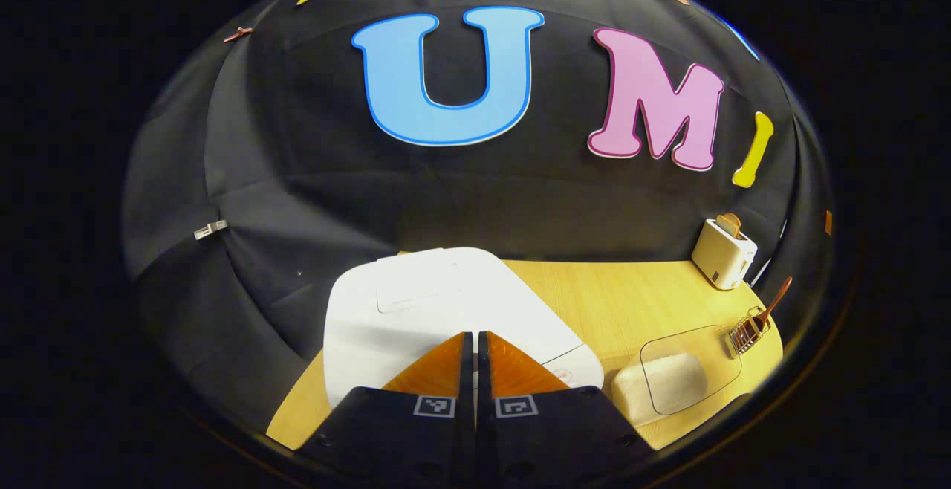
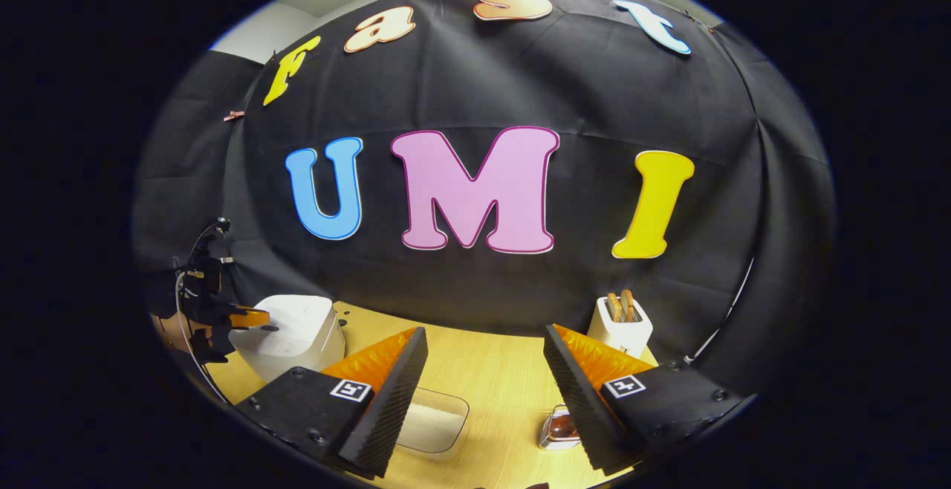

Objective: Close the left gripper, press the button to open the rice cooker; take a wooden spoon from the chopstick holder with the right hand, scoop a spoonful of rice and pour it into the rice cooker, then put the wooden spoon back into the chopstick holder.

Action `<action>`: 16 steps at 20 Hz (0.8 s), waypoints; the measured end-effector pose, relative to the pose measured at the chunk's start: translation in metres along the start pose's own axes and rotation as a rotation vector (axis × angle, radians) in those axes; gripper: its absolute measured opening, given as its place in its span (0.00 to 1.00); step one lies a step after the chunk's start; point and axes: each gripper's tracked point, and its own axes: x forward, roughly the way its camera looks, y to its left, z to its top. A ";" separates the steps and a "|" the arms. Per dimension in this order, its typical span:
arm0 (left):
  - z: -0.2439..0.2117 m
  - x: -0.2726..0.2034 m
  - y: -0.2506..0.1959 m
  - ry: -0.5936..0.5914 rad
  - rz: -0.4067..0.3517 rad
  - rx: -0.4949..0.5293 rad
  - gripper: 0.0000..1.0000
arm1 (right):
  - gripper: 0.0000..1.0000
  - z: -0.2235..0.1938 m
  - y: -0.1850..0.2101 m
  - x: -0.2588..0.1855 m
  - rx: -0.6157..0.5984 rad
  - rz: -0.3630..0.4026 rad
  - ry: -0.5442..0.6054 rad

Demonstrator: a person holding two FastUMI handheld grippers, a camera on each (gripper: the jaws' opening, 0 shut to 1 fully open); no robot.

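Over the rice cooker hangs the left gripper, its two fingers pressed together with barely a sliver between them and nothing held. Their tips sit above the front of the white lid, close to the button panel at the cooker's near edge, and the lid is down. From the right gripper view, that same left gripper shows far off at the left, poised at the top of the rice cooker.

The right gripper stands wide open and empty above the wooden table. Between and below its fingers lies the clear container of rice, and near the right finger stands the chopstick holder. The white toaster waits at the back with slices poking out.

In the left gripper view, the rice container sits right of the cooker, with the chopstick holder beyond it and the wooden spoon leaning out of it. The toaster is behind.
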 end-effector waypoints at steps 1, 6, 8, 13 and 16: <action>-0.003 0.004 0.001 0.014 0.003 -0.005 0.05 | 0.97 -0.001 0.000 0.000 -0.001 -0.001 0.002; -0.022 0.012 0.005 0.068 0.026 -0.018 0.05 | 0.97 -0.001 -0.005 0.001 0.001 -0.011 0.005; -0.023 0.013 0.006 0.071 0.026 -0.022 0.06 | 0.97 -0.002 -0.005 0.001 0.003 -0.011 0.006; -0.029 0.015 0.007 0.146 0.024 -0.101 0.06 | 0.97 -0.001 -0.001 0.003 0.003 -0.001 -0.001; -0.018 0.009 0.009 0.142 0.034 -0.069 0.05 | 0.97 0.003 -0.001 0.002 -0.006 0.003 -0.008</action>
